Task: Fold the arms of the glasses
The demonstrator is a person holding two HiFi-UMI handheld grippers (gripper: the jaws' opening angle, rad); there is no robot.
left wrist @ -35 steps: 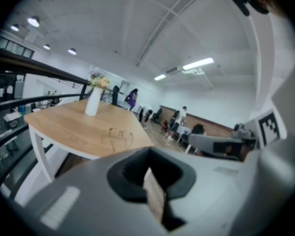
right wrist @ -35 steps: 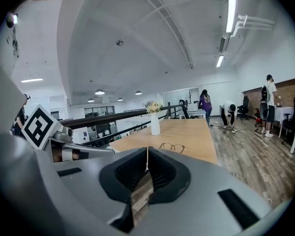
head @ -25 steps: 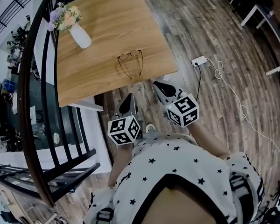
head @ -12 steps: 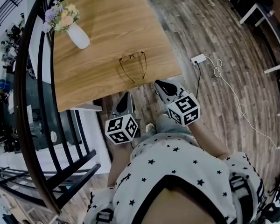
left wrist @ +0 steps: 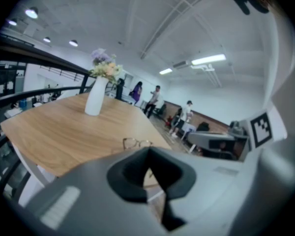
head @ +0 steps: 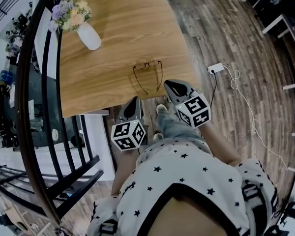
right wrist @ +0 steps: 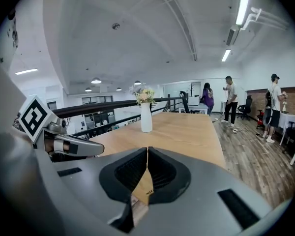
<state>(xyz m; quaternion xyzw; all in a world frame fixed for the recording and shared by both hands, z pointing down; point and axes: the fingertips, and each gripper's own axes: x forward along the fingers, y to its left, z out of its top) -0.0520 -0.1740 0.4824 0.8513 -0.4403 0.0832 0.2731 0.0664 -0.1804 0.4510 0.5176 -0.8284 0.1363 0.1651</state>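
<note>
The thin-framed glasses (head: pixel 148 73) lie on the wooden table (head: pixel 118 48) near its front edge, both arms spread open and pointing toward me. In the left gripper view the glasses (left wrist: pixel 136 142) show just beyond the jaw tips. My left gripper (head: pixel 133 103) hovers below the table's front edge, left of the glasses, jaws shut and empty (left wrist: pixel 148 152). My right gripper (head: pixel 173 85) sits at the edge just right of the arm tips, also shut with nothing held (right wrist: pixel 147 150). Neither one touches the glasses.
A white vase with flowers (head: pixel 89 36) stands at the table's far left. A black railing (head: pixel 32 107) runs along the left side. A power strip with a cable (head: pixel 216 68) lies on the wood floor to the right. Several people stand in the background (right wrist: pixel 230 100).
Both grippers have moved forward toward the table's front edge and the glasses. Their jaws stay shut, and the glasses have not moved on the table.
</note>
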